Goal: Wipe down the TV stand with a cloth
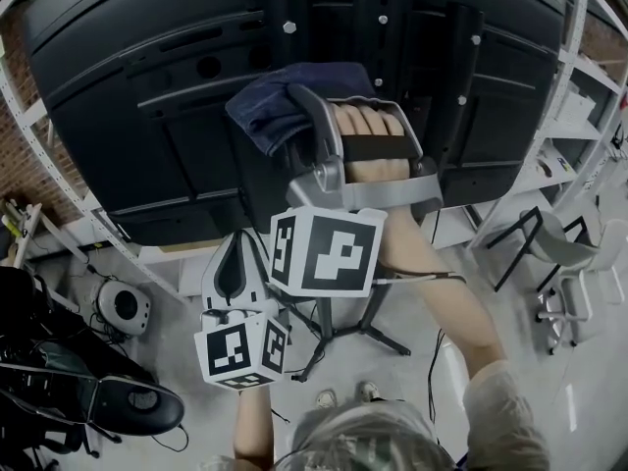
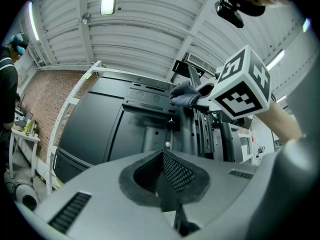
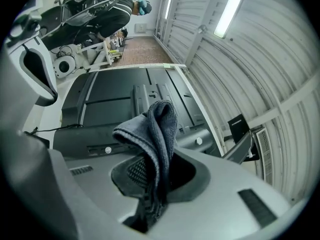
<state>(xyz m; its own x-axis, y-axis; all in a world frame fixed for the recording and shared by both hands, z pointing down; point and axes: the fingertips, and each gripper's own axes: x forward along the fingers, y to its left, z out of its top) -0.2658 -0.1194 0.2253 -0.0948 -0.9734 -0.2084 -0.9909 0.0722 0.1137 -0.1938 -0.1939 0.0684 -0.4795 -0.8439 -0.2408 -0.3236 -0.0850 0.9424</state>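
Observation:
A dark blue cloth [image 1: 280,106] hangs from my right gripper [image 1: 299,126], which is shut on it and held against the black back of the TV [image 1: 147,86], beside the stand's vertical mount bars [image 1: 392,27]. In the right gripper view the cloth [image 3: 155,134] folds up out of the gripper [image 3: 152,184] in front of the TV's back [image 3: 115,99]. My left gripper [image 1: 235,253] sits lower and nearer to me, away from the TV, with nothing in it. The left gripper view shows this gripper [image 2: 170,194] shut, with the cloth [image 2: 185,95] and mount bars [image 2: 200,129] beyond.
The stand's black legs [image 1: 343,337] spread on the floor below. White shelving [image 1: 579,116] and a chair [image 1: 559,253] stand to the right. A round white device [image 1: 123,307] and black equipment [image 1: 59,391] lie at the left. A person [image 2: 7,84] stands off to the side.

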